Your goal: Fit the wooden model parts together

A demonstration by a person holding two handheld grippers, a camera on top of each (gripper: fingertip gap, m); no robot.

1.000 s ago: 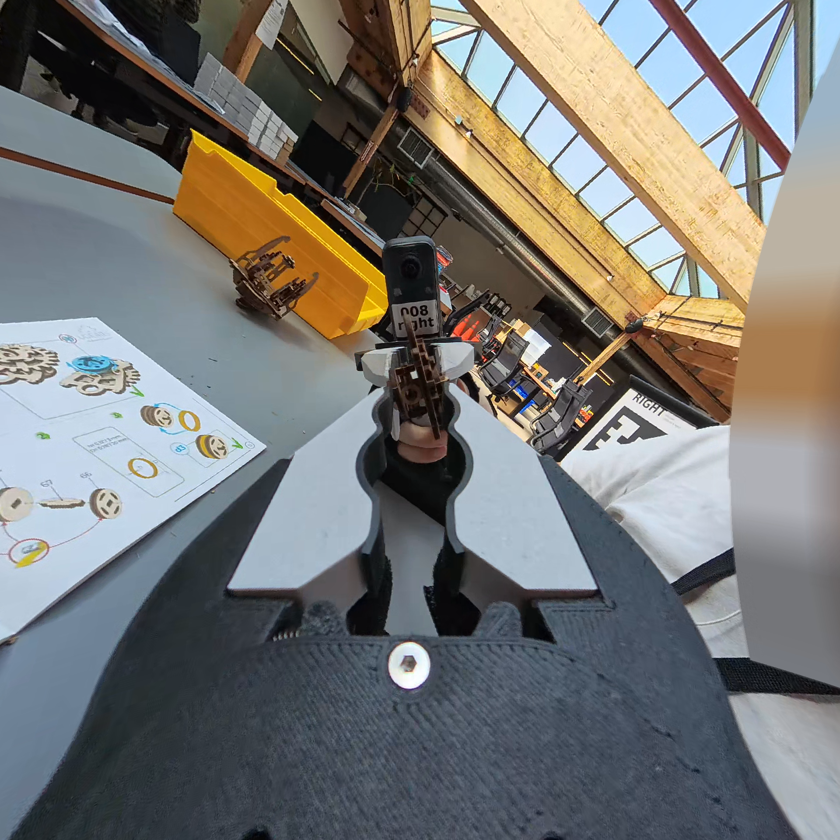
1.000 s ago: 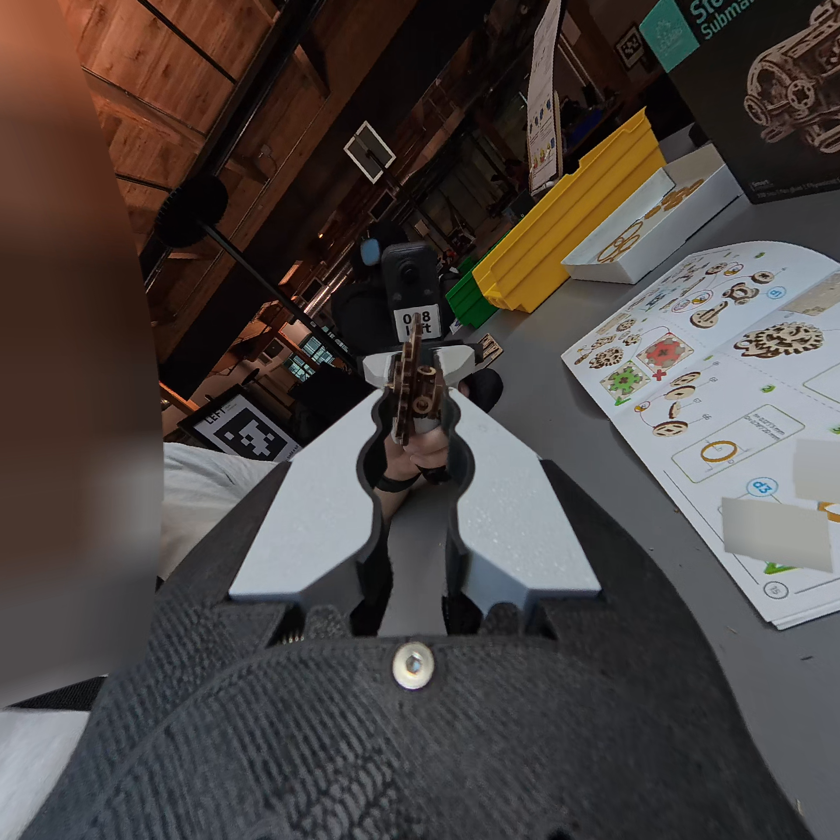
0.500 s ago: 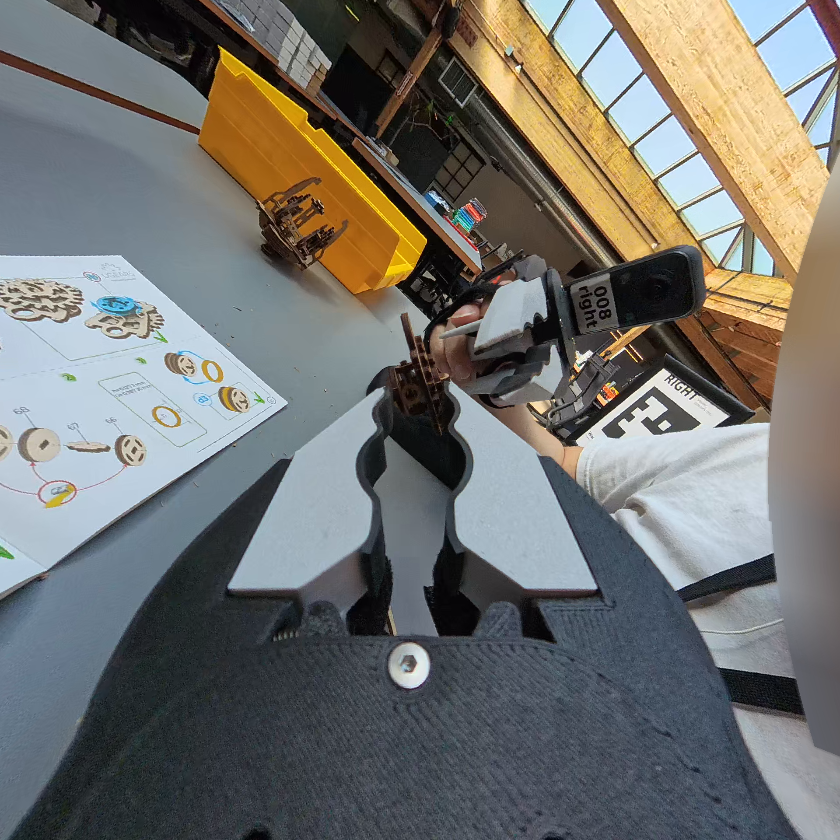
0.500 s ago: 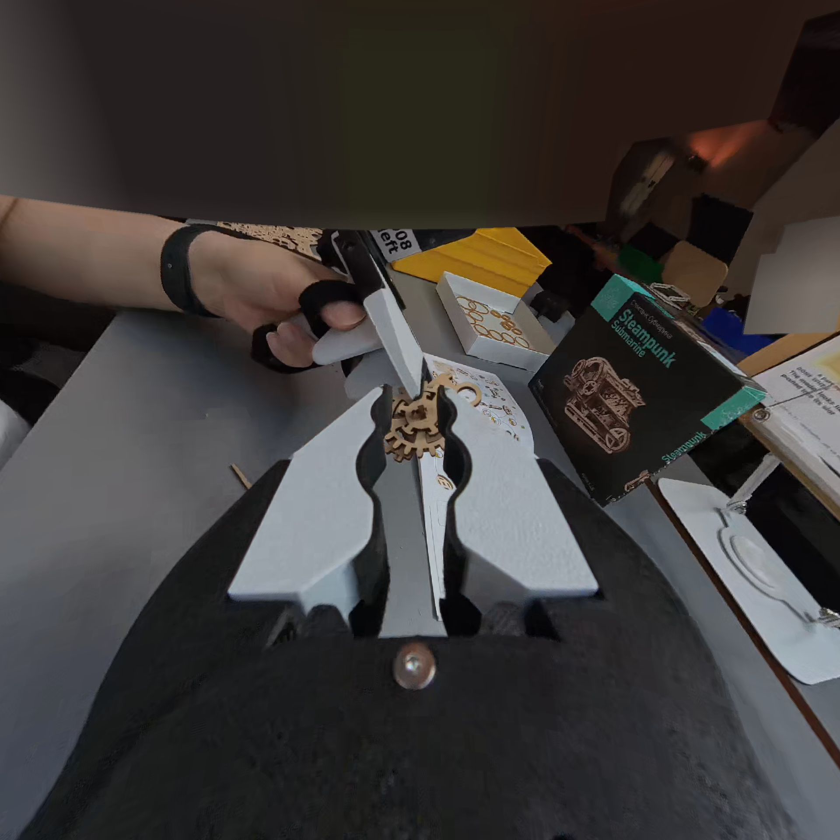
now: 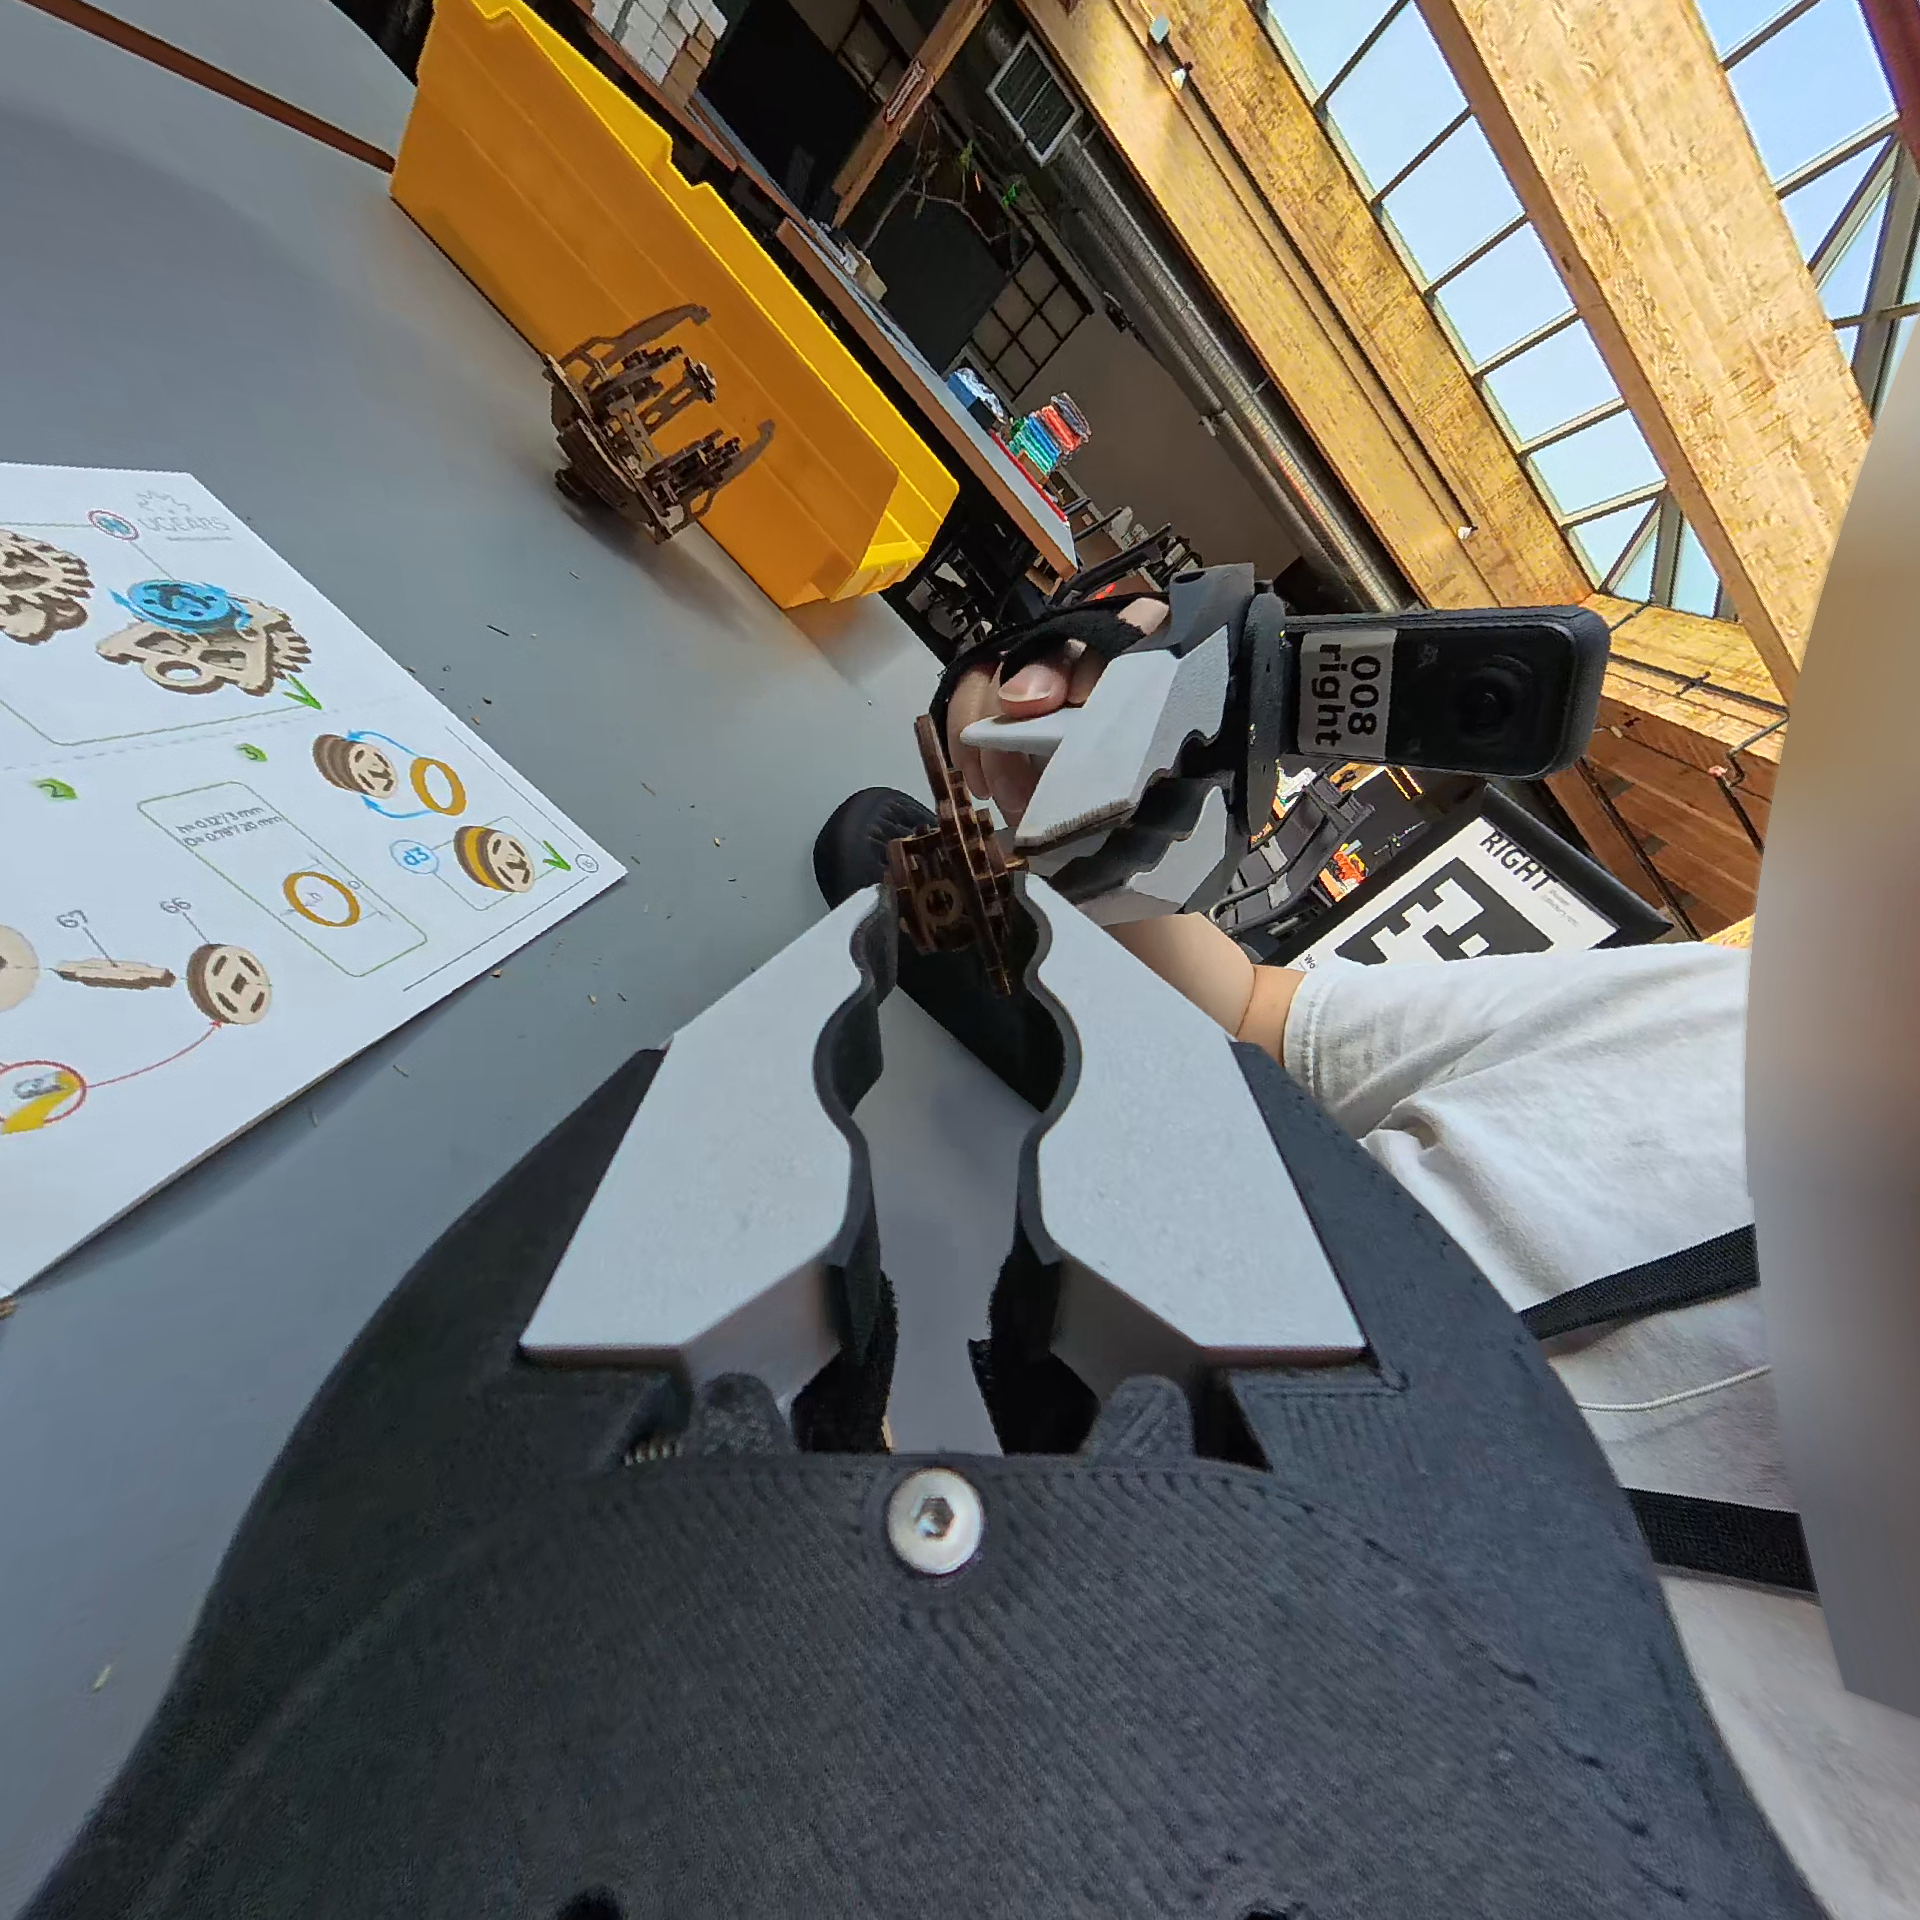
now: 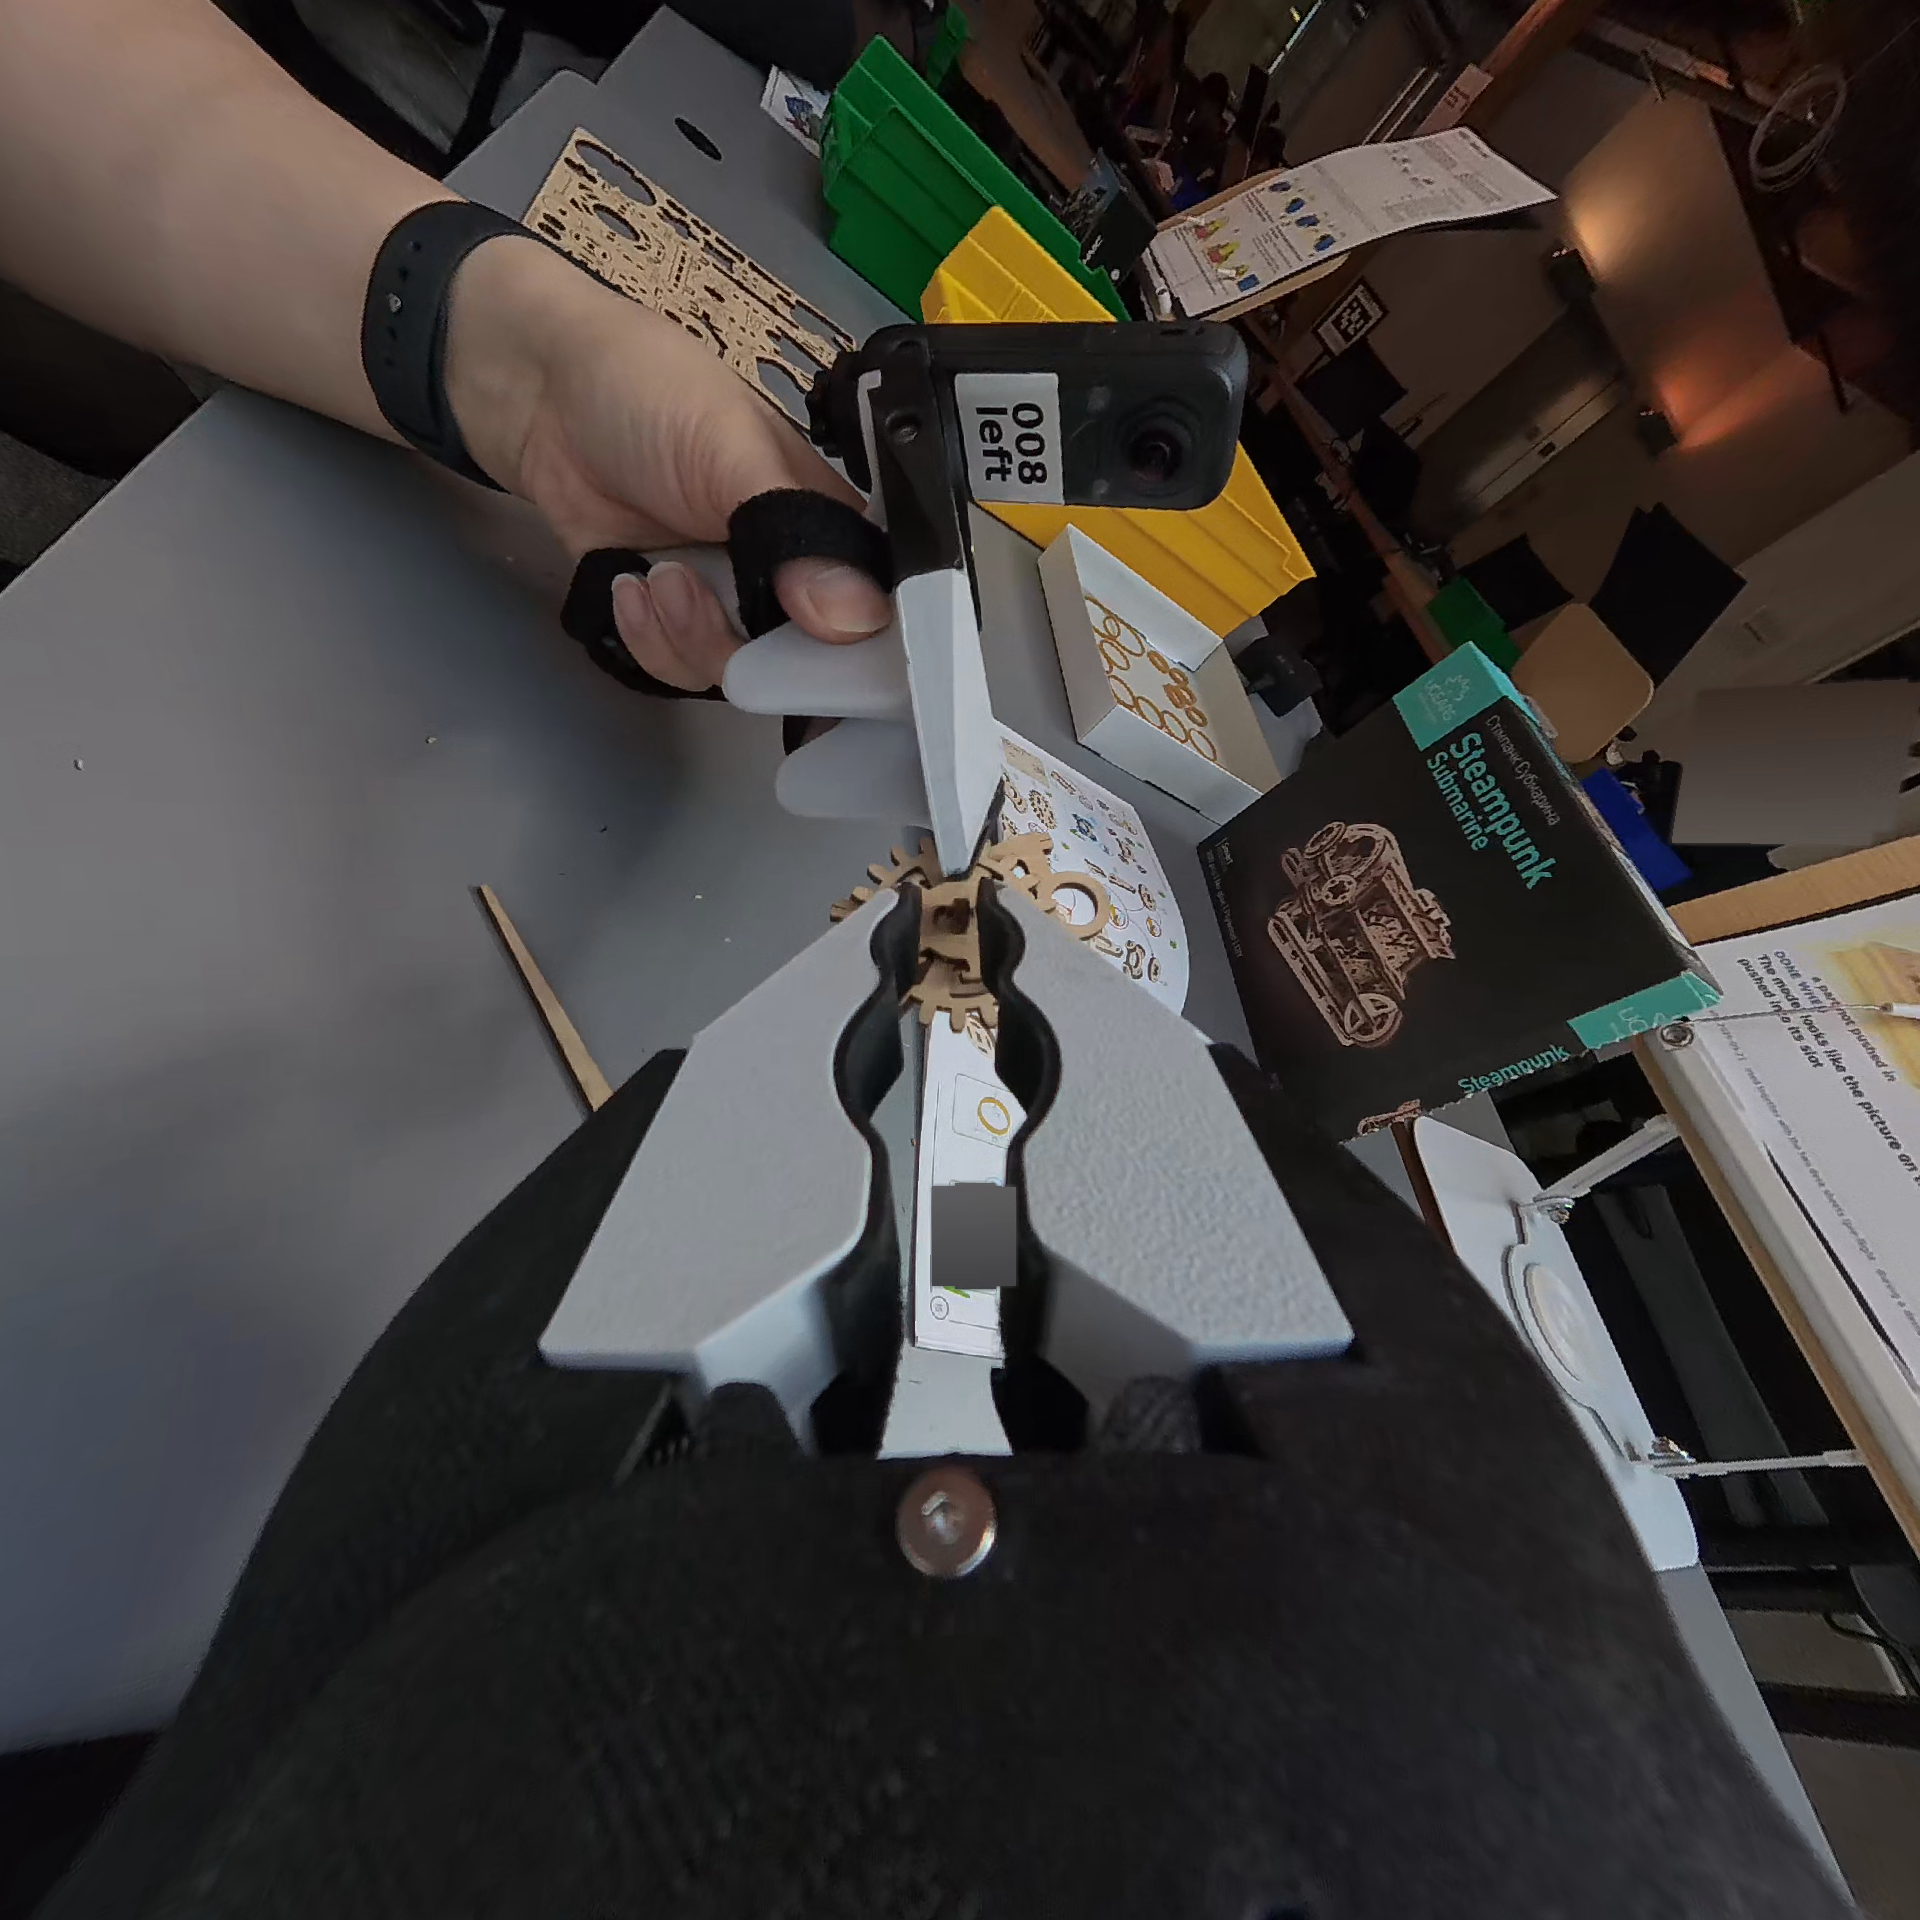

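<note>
A small wooden gear assembly [image 5: 951, 909] is pinched between the tips of my left gripper [image 5: 951, 904], held above the grey table [image 5: 260, 312]. My right gripper [image 5: 1003, 805] comes in from the right with its tips against the assembly's top. In the right wrist view, my right gripper [image 6: 948, 920] is shut on the same gear assembly [image 6: 951, 951]. The left gripper [image 6: 956, 847] reaches down onto it from above. A partly built wooden model [image 5: 644, 426] stands on the table by the yellow bin [image 5: 675, 291].
An instruction sheet [image 5: 208, 779] lies at the left. A black and teal kit box [image 6: 1455, 904], a white tray of rings [image 6: 1143, 675], a punched wooden parts sheet [image 6: 675, 249], green bins [image 6: 914, 177] and a thin wood strip [image 6: 540, 987] are on the table. Both grippers' tips are roughly 30 centimeters from the partly built wooden model [image 5: 644, 426].
The two grippers faced each other head-on a second ago. The right gripper has since turned and now meets the left at an angle. Both keep hold of the gear assembly.
</note>
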